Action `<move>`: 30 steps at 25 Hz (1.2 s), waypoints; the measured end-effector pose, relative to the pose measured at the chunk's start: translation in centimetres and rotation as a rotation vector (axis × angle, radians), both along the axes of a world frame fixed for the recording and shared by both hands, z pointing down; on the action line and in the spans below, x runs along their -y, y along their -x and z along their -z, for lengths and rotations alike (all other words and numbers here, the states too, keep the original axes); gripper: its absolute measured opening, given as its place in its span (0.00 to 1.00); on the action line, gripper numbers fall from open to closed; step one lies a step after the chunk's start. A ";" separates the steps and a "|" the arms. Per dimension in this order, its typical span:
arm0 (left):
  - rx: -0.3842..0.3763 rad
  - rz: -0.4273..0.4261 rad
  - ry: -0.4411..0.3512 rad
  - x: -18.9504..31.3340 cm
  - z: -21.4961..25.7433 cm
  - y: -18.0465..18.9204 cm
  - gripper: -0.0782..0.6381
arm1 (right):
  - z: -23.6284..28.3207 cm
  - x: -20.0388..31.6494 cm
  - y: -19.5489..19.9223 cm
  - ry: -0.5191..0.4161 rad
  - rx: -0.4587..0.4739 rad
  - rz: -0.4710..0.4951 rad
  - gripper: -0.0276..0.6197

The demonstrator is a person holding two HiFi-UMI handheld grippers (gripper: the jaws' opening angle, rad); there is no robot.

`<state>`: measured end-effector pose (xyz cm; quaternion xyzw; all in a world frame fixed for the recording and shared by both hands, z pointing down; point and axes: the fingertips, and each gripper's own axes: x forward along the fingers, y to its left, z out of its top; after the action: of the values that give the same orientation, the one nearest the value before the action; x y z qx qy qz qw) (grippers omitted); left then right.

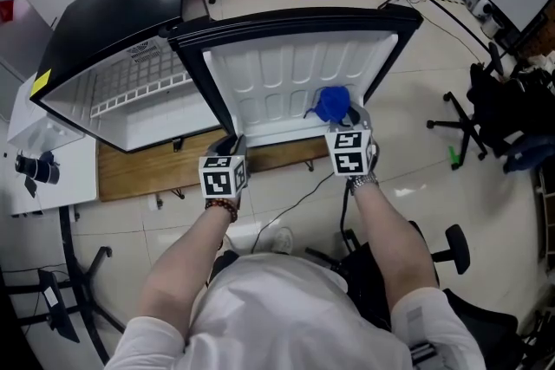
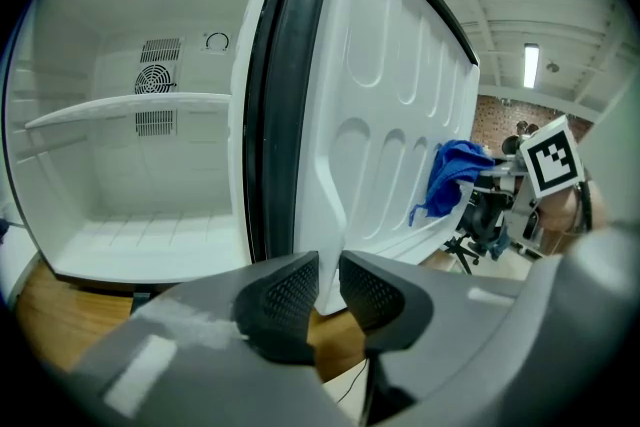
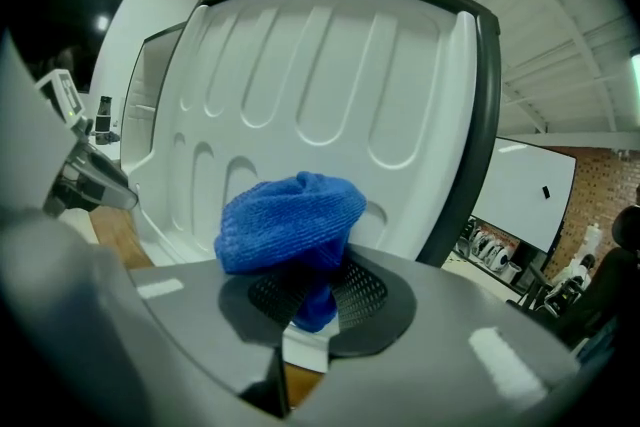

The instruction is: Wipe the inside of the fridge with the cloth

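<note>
Fridge [image 1: 113,22]: small, black outside, white inside, standing on a wooden board [image 1: 156,173] on the floor. Its opening faced the person. One shelf [image 2: 130,105] ran level across the cavity, with a round fan grille [image 2: 157,80] on the back wall above it.

Door [image 1: 286,82]: swung wide open to the right of the cavity, upright, with its white inner face turned to the person. Moulded grooves ran up and down the liner, and a dark seal framed it.

Cloth [image 1: 331,104]: blue, bunched into a ball with no clear long axis, lying against the lower part of the door's inner face. In the left gripper view, a tail of the cloth [image 2: 452,177] hung downward.

Right tool [image 3: 316,300]: jaws closed on the cloth [image 3: 290,220]. The wad bulged above the pads, toward the door [image 3: 330,75].

Left tool [image 2: 329,287]: jaws nearly together, pinching a thin white rib at the door's [image 2: 390,115] lower edge, next to the dark seal. In the head view this tool [image 1: 232,141] sat at the door's lower left corner, and the right tool [image 1: 349,121] sat near the lower right.

Writing: yellow sticker [image 1: 41,82] on the fridge's outer corner, print too small to read. The tool cubes carried black-and-white square markers and no letters.
</note>
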<state>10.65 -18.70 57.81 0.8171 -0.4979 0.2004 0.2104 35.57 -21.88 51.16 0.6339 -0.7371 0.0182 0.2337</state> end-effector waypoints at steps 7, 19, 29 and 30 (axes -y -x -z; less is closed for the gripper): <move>0.000 -0.001 -0.002 0.0 0.0 0.1 0.20 | -0.1 0.0 -2.8 0.005 -0.015 -0.061 0.12; -0.001 -0.005 0.009 -0.1 0.0 0.1 0.20 | 2.7 -2.1 -1.6 -0.056 0.039 -0.018 0.12; -0.009 -0.035 0.023 -0.5 0.2 -0.7 0.24 | 1.6 -6.6 9.5 0.003 0.086 0.267 0.12; -0.010 -0.039 0.022 -0.6 0.3 -0.6 0.25 | 1.0 -6.8 10.8 0.018 0.085 0.291 0.12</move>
<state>11.21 -18.12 57.49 0.8254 -0.4785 0.2058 0.2178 24.80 -15.09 50.12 0.5171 -0.8301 0.0175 0.2080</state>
